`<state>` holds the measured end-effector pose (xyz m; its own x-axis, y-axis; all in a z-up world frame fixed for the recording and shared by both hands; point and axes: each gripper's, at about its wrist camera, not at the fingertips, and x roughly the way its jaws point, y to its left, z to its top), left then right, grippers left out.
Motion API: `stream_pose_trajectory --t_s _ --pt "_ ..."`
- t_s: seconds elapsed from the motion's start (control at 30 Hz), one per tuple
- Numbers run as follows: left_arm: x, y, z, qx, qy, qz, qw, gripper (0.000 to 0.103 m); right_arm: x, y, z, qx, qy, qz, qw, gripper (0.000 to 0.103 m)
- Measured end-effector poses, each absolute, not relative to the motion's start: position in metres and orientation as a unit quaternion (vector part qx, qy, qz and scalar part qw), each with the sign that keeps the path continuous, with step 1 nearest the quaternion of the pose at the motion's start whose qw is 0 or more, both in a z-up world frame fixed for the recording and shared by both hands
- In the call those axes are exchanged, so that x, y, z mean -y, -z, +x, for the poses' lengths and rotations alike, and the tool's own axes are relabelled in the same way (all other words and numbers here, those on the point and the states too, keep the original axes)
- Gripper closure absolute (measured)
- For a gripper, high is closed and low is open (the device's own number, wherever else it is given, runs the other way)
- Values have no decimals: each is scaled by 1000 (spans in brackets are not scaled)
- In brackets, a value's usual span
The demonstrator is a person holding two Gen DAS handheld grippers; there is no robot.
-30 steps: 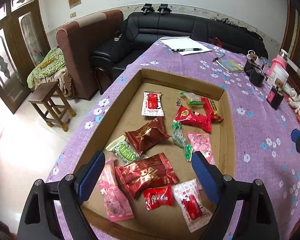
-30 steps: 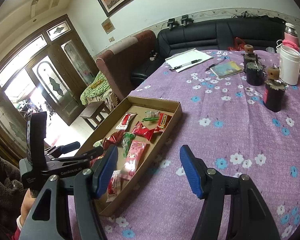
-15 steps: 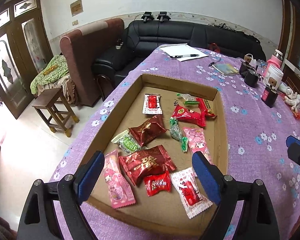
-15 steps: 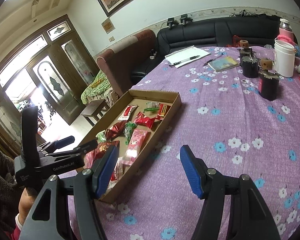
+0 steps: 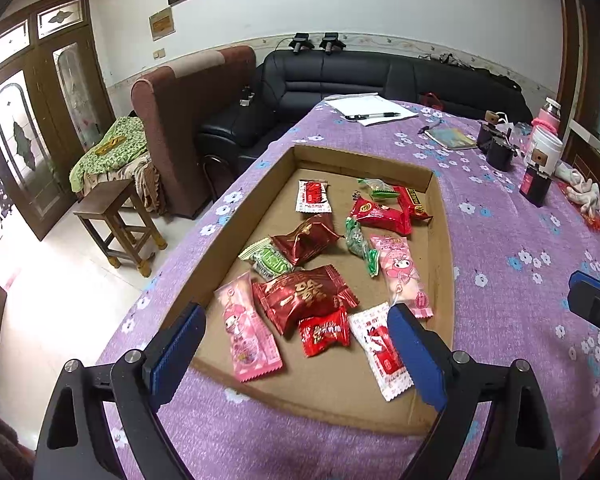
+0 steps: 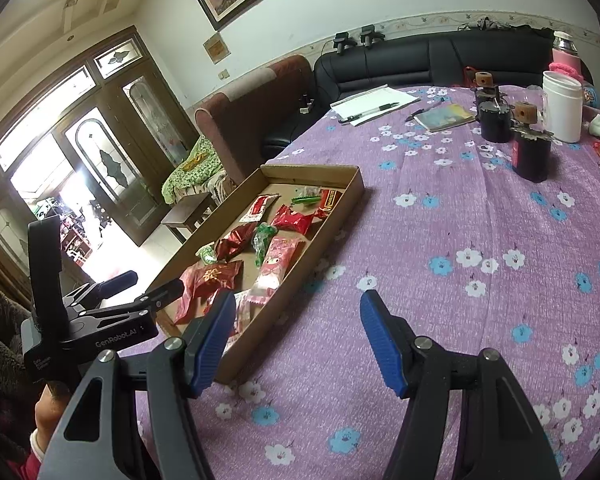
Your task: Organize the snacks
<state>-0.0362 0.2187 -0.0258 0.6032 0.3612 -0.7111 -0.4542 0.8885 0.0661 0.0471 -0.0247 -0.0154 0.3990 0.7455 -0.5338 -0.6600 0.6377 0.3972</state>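
A shallow cardboard tray point(image 5: 444, 240) lies on the purple flowered tablecloth point(image 5: 512, 232) and holds several wrapped snacks: a large dark red pack point(image 5: 304, 296), two pink packs point(image 5: 250, 332), a small red candy point(image 5: 324, 330), a white-and-red sachet point(image 5: 378, 350) and green ones point(image 5: 270, 260). My left gripper point(image 5: 296, 354) is open and empty, above the tray's near end. My right gripper point(image 6: 298, 344) is open and empty over the cloth, right of the tray point(image 6: 340, 208). The left gripper also shows in the right wrist view point(image 6: 140, 288).
At the table's far end lie a notepad with a pen point(image 5: 370, 110), a booklet point(image 5: 450, 138), dark jars point(image 5: 500, 152) and a white canister point(image 5: 544, 146). A wooden stool point(image 5: 116, 224) and sofas point(image 5: 340, 80) stand beyond the table's left edge.
Both grippers have pulled back and up from the tray, so more of the table and room shows. Both stay open. The snacks have not moved.
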Motion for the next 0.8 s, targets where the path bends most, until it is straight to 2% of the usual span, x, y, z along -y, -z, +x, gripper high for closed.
stream_pose_trajectory --t_s 0.8 --pt "-200 23 -71 -363 -229 -66 901 8 35 17 17 -339 -432 49 834 38"
